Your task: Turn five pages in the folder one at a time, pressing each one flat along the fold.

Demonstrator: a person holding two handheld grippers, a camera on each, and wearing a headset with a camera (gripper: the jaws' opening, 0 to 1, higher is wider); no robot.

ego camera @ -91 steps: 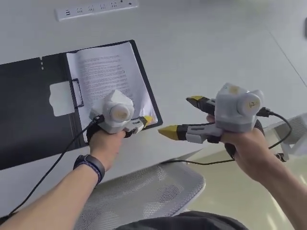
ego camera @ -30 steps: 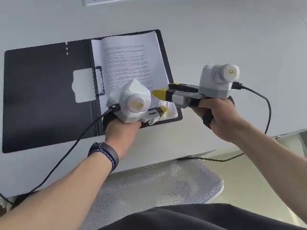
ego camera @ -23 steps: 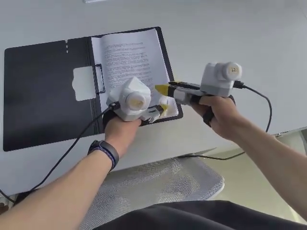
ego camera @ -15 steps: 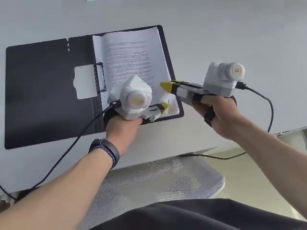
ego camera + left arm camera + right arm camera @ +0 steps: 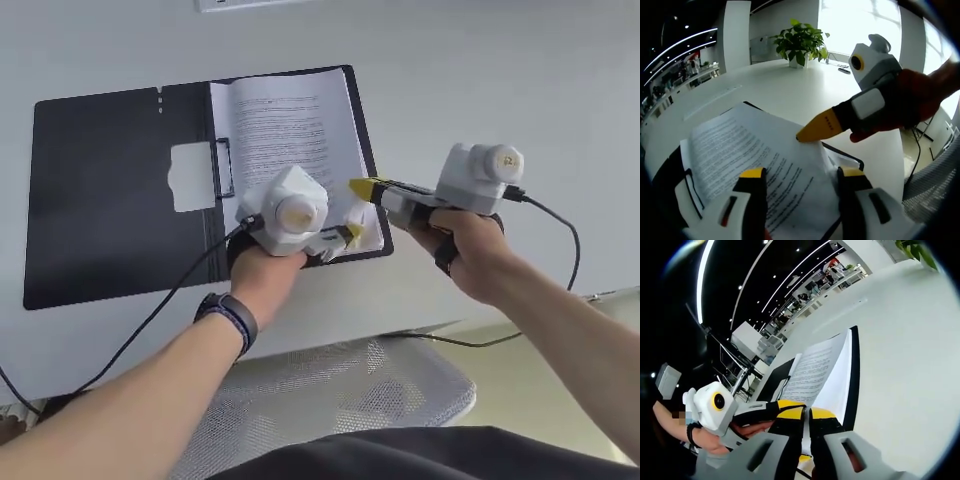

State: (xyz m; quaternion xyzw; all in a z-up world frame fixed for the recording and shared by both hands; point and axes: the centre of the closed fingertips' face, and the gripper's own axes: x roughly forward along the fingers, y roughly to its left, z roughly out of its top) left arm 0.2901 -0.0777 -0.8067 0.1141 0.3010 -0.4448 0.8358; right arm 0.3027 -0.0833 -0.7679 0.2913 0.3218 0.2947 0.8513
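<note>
Cover: The black folder (image 5: 100, 200) lies open on the white table (image 5: 480, 80). On its bare left half I see a white pocket (image 5: 192, 178) close to the spine.
Spine: A metal clip (image 5: 225, 165) sits just beside the pocket, at the left edge of the paper.
Paper: The printed pages (image 5: 290, 130) lie flat on the folder's right half.
Grip, left: My left tongs (image 5: 802, 173) stand wide open and hold nothing. The two yellow-tipped jaws are set well apart over the lower right part of the top sheet. I cannot tell whether the tips touch the paper.
Grip, right: My right tongs (image 5: 805, 414) are closed down to a thin slit and point left. In the left gripper view their yellow tip meets the right edge of the top sheet. I cannot tell whether a sheet is nipped between the jaws.
Hidden: In the head view the left gripper's white body covers the lower right corner of the pages.
Cut off: A power strip (image 5: 240, 4) is clipped by the top edge of the head view.
Unclear: The print is too small for me to read.
</note>
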